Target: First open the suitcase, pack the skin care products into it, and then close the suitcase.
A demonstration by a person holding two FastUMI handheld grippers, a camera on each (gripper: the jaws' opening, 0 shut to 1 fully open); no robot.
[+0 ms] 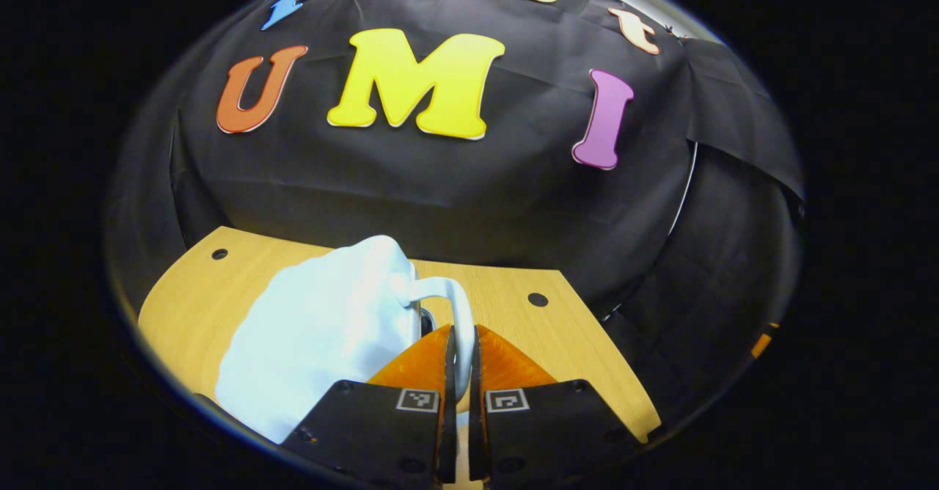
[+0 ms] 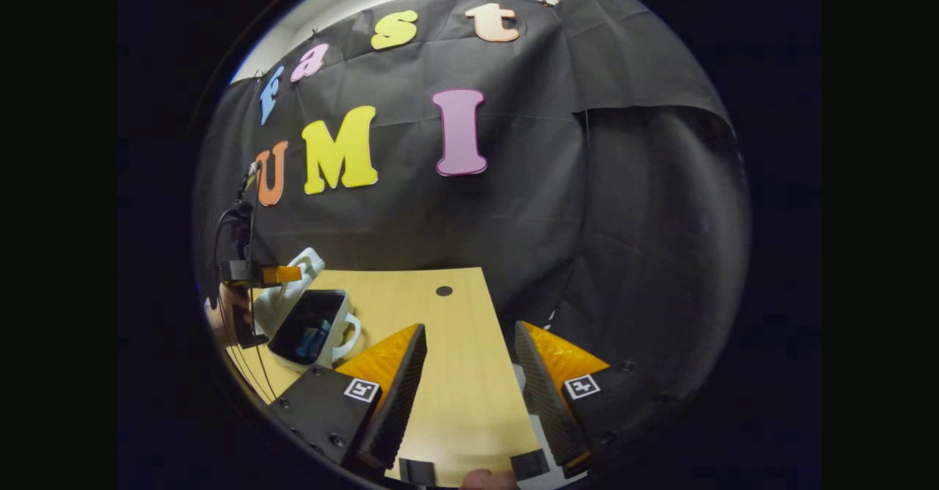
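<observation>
- In the left gripper view, a white suitcase (image 1: 323, 336) takes up the left half of the wooden surface (image 1: 528, 328). Its shell faces the camera and the inside cannot be seen from here.
- At the case's right edge a white carry handle (image 1: 449, 301) loops out and down.
- The left gripper (image 1: 461, 361) sits on that handle: its two fingers are nearly pressed together, with the white loop running down through the narrow slot between them, so they pinch the handle.
- To the right of the gripper lies bare wood with a dark round hole (image 1: 538, 299) in it, and behind it hangs the black cloth wall.
- In the right gripper view, at far left, the other gripper (image 2: 282, 275) shows small, with cables trailing from it and the hand that holds it below; it meets the raised lid of the suitcase (image 2: 312, 321).
- The case is open: the lid is tilted up behind a dark interior, where something small and blue (image 2: 314, 339) lies. What it is exactly is too small to tell.
- A second white handle (image 2: 352, 332) sticks out from the near side of the lower half.
- Further right, the right gripper (image 2: 469, 369) hovers over bare wood with its fingers spread wide and nothing between them.
</observation>
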